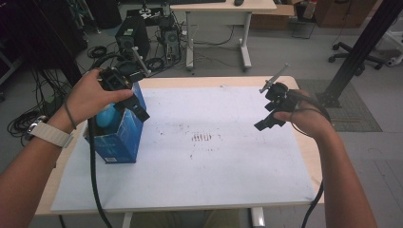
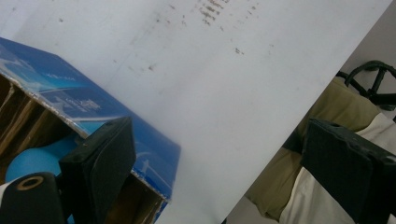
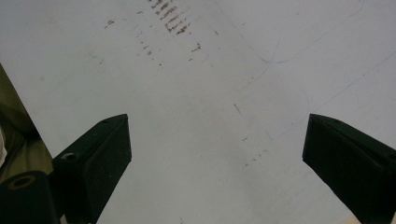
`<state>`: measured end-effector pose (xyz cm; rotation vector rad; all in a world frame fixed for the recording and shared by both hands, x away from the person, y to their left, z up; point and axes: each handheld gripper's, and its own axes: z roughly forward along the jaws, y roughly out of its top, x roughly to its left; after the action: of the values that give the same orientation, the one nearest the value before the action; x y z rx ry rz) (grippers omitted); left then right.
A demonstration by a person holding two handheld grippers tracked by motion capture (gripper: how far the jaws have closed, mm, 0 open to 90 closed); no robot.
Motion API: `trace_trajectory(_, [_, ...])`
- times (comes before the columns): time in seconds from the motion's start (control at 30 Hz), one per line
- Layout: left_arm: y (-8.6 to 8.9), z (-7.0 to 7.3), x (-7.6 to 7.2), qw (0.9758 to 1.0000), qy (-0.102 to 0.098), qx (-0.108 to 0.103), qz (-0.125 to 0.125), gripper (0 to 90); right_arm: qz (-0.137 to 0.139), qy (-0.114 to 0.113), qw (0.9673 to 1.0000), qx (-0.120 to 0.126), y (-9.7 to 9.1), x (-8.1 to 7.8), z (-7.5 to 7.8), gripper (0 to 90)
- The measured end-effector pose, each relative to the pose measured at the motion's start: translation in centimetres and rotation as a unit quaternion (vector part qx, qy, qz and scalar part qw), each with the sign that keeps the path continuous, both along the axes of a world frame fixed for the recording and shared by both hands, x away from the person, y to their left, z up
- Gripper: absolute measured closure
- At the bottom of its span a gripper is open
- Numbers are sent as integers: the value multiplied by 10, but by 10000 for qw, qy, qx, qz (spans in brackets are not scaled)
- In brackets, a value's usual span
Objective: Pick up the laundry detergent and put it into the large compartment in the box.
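A blue cardboard box [image 1: 121, 137] stands open-topped near the left edge of the white sheet [image 1: 214, 171], with a light blue ball [image 1: 107, 116] inside it. My left gripper [image 1: 135, 105] hovers over the box's top right corner, held from above by the left hand. In the left gripper view the left gripper [image 2: 224, 172] is open with nothing between its jaws; one jaw hangs over the box [image 2: 70, 98] and the ball [image 2: 32, 163]. My right gripper [image 1: 267, 121] is held above the sheet's right side. In its own view the right gripper [image 3: 215, 163] stands open over bare sheet.
Dark smudges [image 1: 202, 137] mark the middle of the sheet. The wooden table [image 1: 311, 156] shows as a rim around it. Behind the table are cables, a computer tower [image 1: 130, 35], a white desk [image 1: 223, 9] and an office chair base [image 1: 354, 54].
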<state>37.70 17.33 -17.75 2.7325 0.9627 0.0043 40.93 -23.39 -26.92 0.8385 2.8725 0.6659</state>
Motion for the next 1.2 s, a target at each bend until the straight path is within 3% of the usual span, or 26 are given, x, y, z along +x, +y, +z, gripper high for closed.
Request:
trace_trajectory(0.3, [-9, -2, -7, 9996, -37, 31, -294, 104, 17, -2, 10000, 7, 2, -1, -1, 81])
trace_trajectory(0.63, [-23, -3, -19, 9970, -132, 39, -759, 104, 41, -4, 10000, 19, 5, 1, -1, 81])
trace_trajectory(1.2, [-42, -9, -29, 9939, -254, 118, -1069, 104, -4, 4, 10000, 9, 3, 0, 1, 81])
